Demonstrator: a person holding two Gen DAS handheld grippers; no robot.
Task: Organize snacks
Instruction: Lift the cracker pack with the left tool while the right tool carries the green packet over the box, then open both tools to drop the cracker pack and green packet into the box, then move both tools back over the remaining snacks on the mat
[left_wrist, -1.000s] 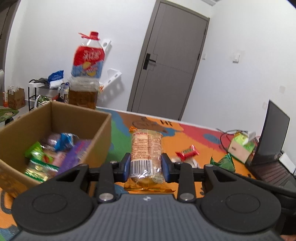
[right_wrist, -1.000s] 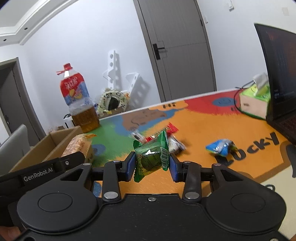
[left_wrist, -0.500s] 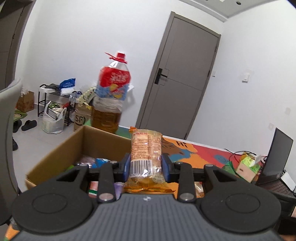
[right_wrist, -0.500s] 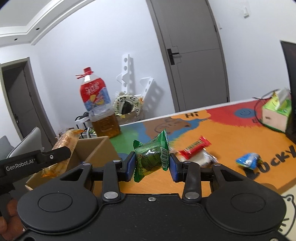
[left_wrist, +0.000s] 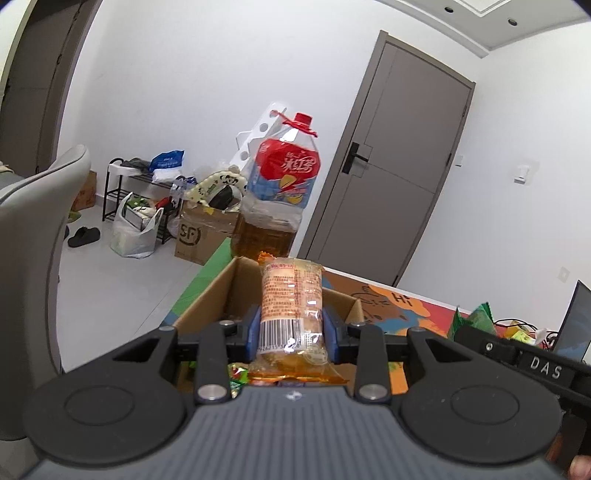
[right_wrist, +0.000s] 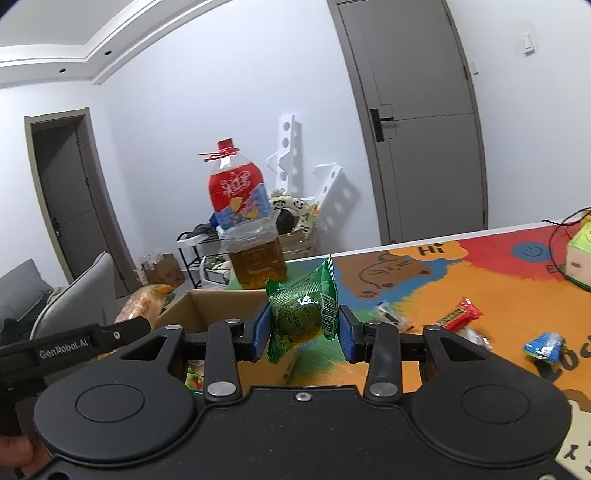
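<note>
Left wrist view: our left gripper (left_wrist: 291, 328) clamps the orange packet (left_wrist: 291, 314) above the box (left_wrist: 207, 299); right gripper (right_wrist: 302, 330) pinches the green packet (right_wrist: 301, 317). We should lower before releasing.

Both tools are showing the same build. The left gripper (left_wrist: 291, 328) is wearing blue pads (left_wrist: 252, 330) on black fingers, with black scissor links pinned by silver screws (left_wrist: 209, 392) and two round black discs, over a ribbed grey housing. The right gripper (right_wrist: 302, 328) is showing blue pads (right_wrist: 347, 334), silver screws (right_wrist: 380, 388) and a smooth black housing. White lettering is reading "GenRobot.AI" and "DAS" on their sides. Bare skin is peeking in at the frame corners.
</note>
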